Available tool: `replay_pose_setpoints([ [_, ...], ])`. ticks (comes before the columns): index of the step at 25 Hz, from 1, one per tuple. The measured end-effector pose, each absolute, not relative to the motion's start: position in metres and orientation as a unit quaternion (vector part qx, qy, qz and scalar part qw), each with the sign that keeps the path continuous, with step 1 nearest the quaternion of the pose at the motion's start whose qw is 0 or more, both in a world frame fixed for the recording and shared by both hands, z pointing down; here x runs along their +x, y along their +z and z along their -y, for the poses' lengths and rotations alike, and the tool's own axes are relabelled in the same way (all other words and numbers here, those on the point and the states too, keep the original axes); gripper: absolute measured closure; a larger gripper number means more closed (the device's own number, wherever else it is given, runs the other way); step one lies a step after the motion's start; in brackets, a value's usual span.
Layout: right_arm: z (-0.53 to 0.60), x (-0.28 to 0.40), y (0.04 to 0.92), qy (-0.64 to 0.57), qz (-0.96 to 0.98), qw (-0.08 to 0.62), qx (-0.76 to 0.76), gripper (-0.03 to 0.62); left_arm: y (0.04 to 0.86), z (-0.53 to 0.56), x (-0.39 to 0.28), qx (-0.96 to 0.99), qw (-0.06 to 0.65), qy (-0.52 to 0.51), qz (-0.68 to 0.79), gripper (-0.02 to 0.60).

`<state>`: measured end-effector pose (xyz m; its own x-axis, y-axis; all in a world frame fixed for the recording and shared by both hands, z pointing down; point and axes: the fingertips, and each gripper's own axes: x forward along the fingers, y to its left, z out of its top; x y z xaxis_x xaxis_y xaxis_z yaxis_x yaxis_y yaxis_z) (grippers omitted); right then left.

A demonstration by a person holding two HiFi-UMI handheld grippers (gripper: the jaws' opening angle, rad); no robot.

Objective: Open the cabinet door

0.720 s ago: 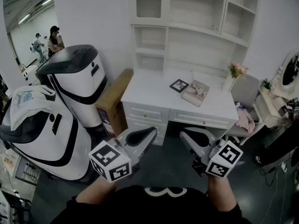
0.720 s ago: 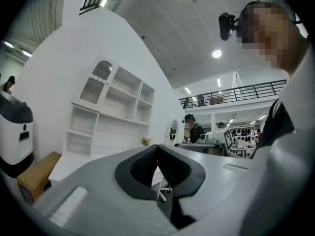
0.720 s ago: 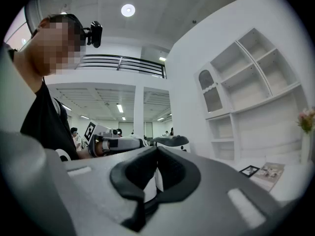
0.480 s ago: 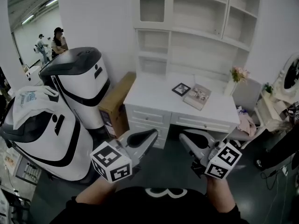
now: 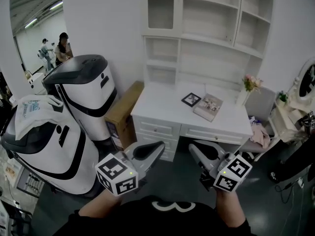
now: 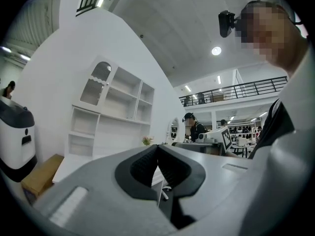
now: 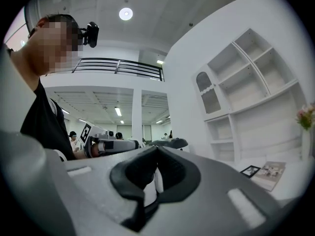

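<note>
Left gripper (image 5: pixel 158 145): jaws together, nothing between, short of desk (image 5: pixel 167 104) front, toward its left end. Right gripper (image 5: pixel 193 149): jaws together, nothing between, short of desk front, toward its right end.
Door (image 5: pixel 161 11): arched, shut, in hutch above desk's left end; well apart from both jaw pairs, higher than both.
Bag (image 5: pixel 34 109) left of desk: blue print, too small to read.
Head view alone shows bag; gripper views alone show railing (image 6: pixel 236 88) beyond desk.
</note>
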<state>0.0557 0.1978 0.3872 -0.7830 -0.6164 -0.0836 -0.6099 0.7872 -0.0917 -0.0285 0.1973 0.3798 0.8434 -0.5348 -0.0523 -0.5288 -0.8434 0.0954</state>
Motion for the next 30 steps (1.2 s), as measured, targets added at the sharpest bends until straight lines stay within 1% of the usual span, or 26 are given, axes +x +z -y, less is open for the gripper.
replay_pose_setpoints([
  [7, -0.174, 0.067, 0.395, -0.038, -0.940, 0.057, -0.334, 0.592, 0.387, -0.174, -0.015, 0.963, 0.039, -0.029, 0.264, 0.572],
  [15, -0.113, 0.079, 0.395, -0.031, -0.935, 0.054, -0.348, 0.591, 0.390, -0.113, -0.001, 0.968, 0.042, -0.033, 0.246, 0.572],
  [22, -0.014, 0.085, 0.388, -0.026, -0.933, 0.051, -0.356, 0.591, 0.389, -0.011, 0.002, 0.968, 0.048, -0.038, 0.245, 0.572],
  [30, 0.142, 0.089, 0.366, -0.024, -0.935, 0.040, -0.351, 0.592, 0.371, 0.144, 0.009, 0.967, 0.053, -0.044, 0.244, 0.572],
])
